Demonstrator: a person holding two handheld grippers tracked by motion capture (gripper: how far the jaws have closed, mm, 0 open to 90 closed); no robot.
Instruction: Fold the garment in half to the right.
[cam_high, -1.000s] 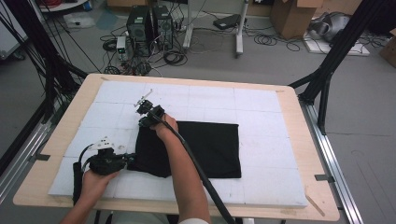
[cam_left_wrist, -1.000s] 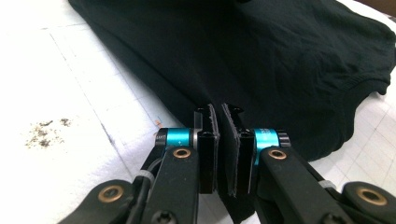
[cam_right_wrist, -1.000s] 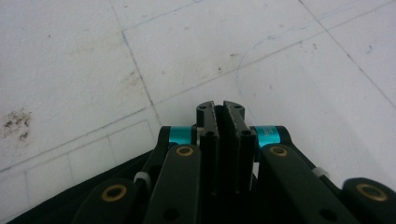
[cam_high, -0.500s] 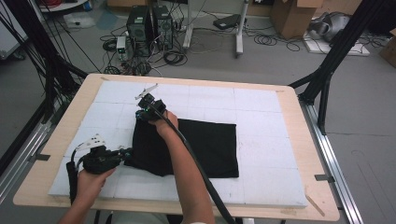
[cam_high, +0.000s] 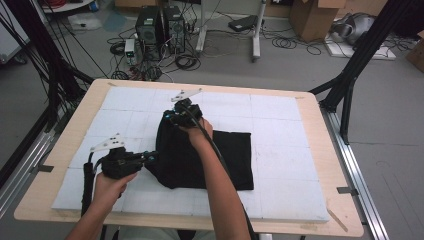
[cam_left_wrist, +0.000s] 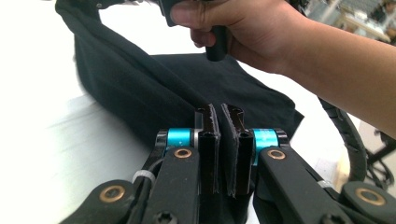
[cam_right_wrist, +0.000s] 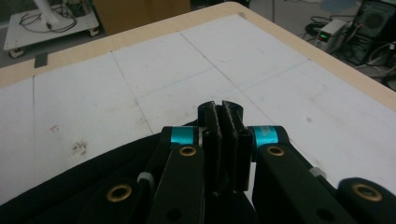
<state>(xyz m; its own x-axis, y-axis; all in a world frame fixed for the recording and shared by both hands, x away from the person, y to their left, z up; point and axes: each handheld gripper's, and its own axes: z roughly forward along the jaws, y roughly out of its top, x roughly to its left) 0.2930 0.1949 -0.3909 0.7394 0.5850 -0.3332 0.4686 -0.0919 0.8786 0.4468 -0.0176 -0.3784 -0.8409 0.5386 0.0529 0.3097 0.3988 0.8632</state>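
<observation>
On the left of the high view, the left gripper (cam_high: 150, 156) sits low over the near-left part of the white foam board (cam_high: 290, 165) that covers the wooden table (cam_high: 345, 220). Its jaws are clenched on the near-left edge of the black cloth (cam_high: 235, 160); in the left gripper view (cam_left_wrist: 223, 140) a thin fold of dark fabric is pinched between the two pads, and the cloth (cam_left_wrist: 140, 93) rises from there towards the other hand.

Moving right, the right gripper (cam_high: 170, 117) is held farther back, near the middle of the board, and it too is clamped tight on the cloth's far-left corner. The right gripper view (cam_right_wrist: 223, 135) shows the pads pressed together with black fabric (cam_right_wrist: 79, 186) hanging below them and the bare board (cam_right_wrist: 140, 70) beyond.

There is one cloth. Its left part is lifted off the board between the two grippers and hangs in a sagging fold, while its right part lies flat on the board, right of the person's right forearm (cam_high: 220, 185).

Count: two grippers, one cloth, one table, two grey three-cornered plates, one on each gripper. On the floor behind the table stand two dark computer towers (cam_high: 160, 27) and, at far right, cardboard boxes (cam_high: 315, 17), whose contents cannot be made out. No writing is readable anywhere.
</observation>
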